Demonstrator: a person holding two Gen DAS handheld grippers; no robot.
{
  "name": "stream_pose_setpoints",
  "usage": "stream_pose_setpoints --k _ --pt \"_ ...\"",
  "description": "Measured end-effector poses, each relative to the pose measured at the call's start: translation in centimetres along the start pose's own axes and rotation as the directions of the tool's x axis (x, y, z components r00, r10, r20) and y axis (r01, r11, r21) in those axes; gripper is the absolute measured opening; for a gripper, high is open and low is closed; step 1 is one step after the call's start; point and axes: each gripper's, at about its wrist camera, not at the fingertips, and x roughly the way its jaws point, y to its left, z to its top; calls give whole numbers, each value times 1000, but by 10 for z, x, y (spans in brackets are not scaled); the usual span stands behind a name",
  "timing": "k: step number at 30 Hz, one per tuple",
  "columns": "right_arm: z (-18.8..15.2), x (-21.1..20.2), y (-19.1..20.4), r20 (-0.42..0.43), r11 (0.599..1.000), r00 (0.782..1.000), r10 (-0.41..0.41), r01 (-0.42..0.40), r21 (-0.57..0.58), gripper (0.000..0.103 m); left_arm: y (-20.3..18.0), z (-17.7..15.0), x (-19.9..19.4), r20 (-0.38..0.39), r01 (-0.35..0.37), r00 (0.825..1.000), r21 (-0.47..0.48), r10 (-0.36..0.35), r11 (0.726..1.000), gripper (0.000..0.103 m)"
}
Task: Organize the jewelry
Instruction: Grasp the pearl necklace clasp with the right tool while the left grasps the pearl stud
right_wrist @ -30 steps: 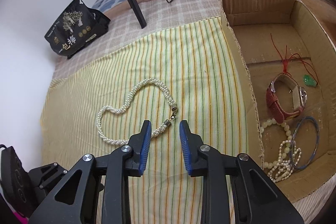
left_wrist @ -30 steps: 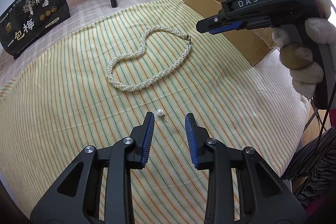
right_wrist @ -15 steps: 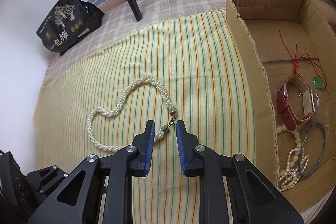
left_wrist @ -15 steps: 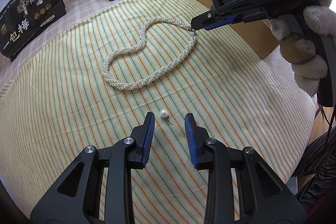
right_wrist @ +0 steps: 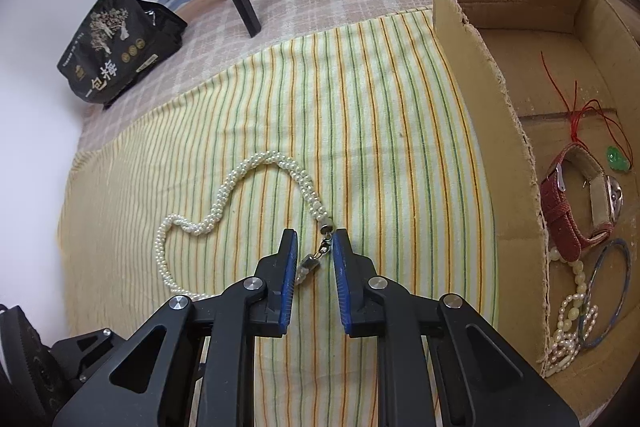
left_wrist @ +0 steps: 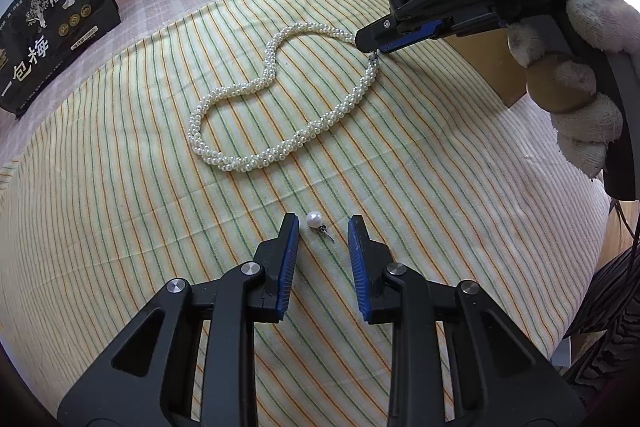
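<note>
A small round white earring (left_wrist: 315, 220) with a thin pin is seen lying on the striped cloth (left_wrist: 120, 207), between the left gripper's (left_wrist: 322, 231) narrow jaws, untouched. Further off, a twisted white bead necklace (left_wrist: 280, 131) is laid in a loop. Its metal clasp (right_wrist: 320, 255) is seen between the right gripper's (right_wrist: 314, 247) narrow jaws, which have just been closing; a squeeze cannot be told.
</note>
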Motion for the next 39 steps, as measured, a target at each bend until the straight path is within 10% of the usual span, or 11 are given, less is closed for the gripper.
stream_pose_setpoints --k 19,39 --pt "1 15 8 22 994 996 -82 83 -71 7 -2 2 7 -1 -18 1000 28 18 999 7" --pt "0 -39 22 103 996 992 70 -64 -64 6 3 -1 -49 112 -29 993 -35 33 999 6"
